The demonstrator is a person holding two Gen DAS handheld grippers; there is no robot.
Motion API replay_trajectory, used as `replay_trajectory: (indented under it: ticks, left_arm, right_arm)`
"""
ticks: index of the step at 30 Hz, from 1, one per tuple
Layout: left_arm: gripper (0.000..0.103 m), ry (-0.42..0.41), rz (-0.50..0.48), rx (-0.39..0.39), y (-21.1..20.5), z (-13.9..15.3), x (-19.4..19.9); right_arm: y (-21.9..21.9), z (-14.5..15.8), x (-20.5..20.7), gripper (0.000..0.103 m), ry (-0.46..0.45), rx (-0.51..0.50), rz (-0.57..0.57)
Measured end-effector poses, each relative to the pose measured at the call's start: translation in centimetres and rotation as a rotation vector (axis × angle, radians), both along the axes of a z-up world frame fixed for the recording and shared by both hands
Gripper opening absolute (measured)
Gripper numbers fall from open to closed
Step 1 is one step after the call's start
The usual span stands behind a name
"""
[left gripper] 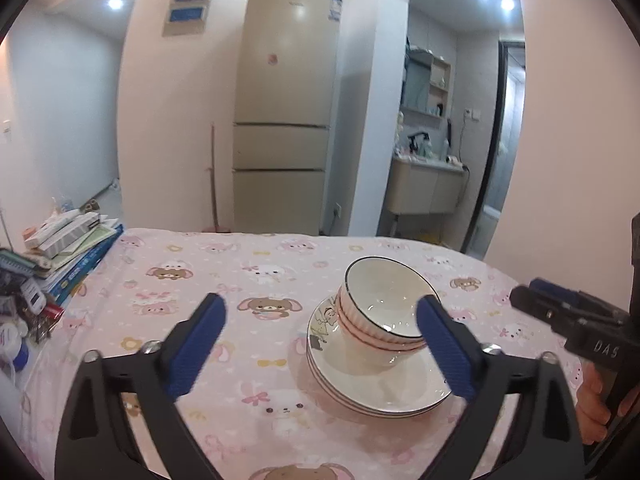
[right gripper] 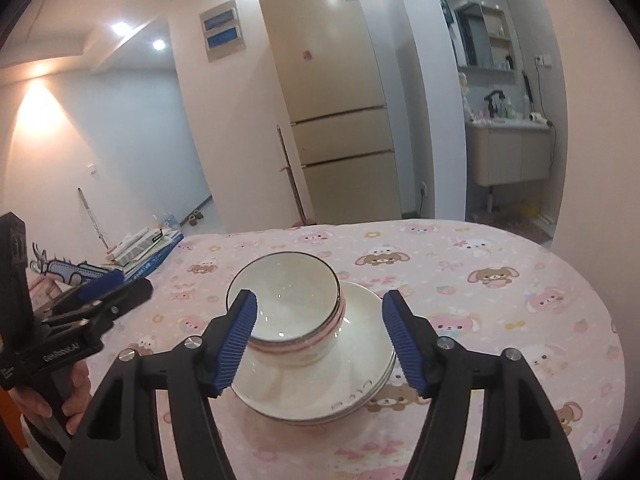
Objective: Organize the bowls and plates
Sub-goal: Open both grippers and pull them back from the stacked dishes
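Item 1. Left gripper (left gripper: 320, 344), nearest the lens in the left wrist view: jaws spread wide, nothing between the blue pads, nothing touched. The right-hand pad crosses in front of the crockery at about 3 o'clock of the bowls without visible contact.

Item 2. Right gripper (right gripper: 319, 344), nearest the lens in the right wrist view: jaws released, moderately apart, empty. Its pads frame the crockery from the near side; both appear to stand short of it.

Item 3. Stack of bowls (right gripper: 286, 300): white, dark-rimmed, ribbed pink-banded sides, nested. It sits off-centre on the plates, toward 10 o'clock in the right wrist view, and looks tipped in the left wrist view.

Item 4. Stack of plates (right gripper: 360, 372): white, shallow, a cartoon print on the rim, lying under the bowls on the table (right gripper: 500, 320), which wears a pink animal-print cloth.

Item 5. Surroundings: pile of books (left gripper: 76, 248) at the table's 9 o'clock edge; fridge (left gripper: 286, 112) at 12 o'clock beyond the table.

Risk notes, as judgement. The stacking looks finished. The off-centre, tilted bowls could slide or topple if either pad clips a rim while passing. Glazed ware nested loosely would rattle and shift under a sideways knock. The soft cloth could drag and carry the whole stack.
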State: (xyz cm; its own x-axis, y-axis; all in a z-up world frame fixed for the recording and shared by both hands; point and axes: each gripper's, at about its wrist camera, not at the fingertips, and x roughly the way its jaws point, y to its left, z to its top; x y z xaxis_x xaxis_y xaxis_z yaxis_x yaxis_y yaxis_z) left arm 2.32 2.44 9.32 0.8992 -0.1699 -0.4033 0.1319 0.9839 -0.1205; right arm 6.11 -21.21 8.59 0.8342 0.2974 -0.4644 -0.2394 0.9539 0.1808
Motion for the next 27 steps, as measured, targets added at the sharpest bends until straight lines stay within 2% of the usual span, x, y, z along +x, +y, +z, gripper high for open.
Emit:
replay_trajectory:
  ticks: [4, 6, 7, 10, 14, 18, 22, 24, 27]
  left_arm:
    - [0.102, -0.089, 0.039, 0.039, -0.1, -1.3, -3.3]
    - [0.103, -0.114, 0.036, 0.067, -0.4, -2.1, -4.7]
    - [0.102, -0.117, 0.039, 0.075, -0.5, -2.6, -5.3]
    - [0.103, -0.144, 0.045, 0.047, -0.7, -3.8, -6.8]
    - [0.103, -0.247, 0.064, 0.049, -1.3, -4.5, -8.8]
    - [0.103, -0.315, 0.061, 0.035, -1.5, -4.8, -10.2]
    - [0.103, -0.339, 0.08, 0.058, -1.6, -5.8, -9.9]
    - [0.102, -0.328, 0.071, 0.031, -1.2, -6.4, -9.5]
    - [0.103, -0.308, 0.083, -0.023, -0.3, -6.4, -9.1]
  right_arm:
    - [-0.4, -1.9, -2.5, 0.074, -0.019, 0.024, -0.012]
    - [-0.8, -2.6, -4.1, 0.086, -0.071, 0.057, -0.012]
    - [-0.9, -2.8, -4.7, 0.087, -0.097, 0.062, -0.018]
    - [-1.3, -3.1, -6.1, 0.087, -0.145, 0.08, -0.026]
    - [-2.0, -3.3, -7.1, 0.091, -0.191, 0.101, -0.037]
    - [-2.2, -4.3, -7.7, 0.093, -0.253, 0.115, -0.046]
    - [-1.2, -5.5, -7.7, 0.099, -0.317, 0.082, -0.066]
    - [-0.4, -6.1, -8.5, 0.099, -0.39, 0.046, -0.121]
    - [0.2, -5.9, -9.4, 0.102, -0.439, 0.032, -0.137]
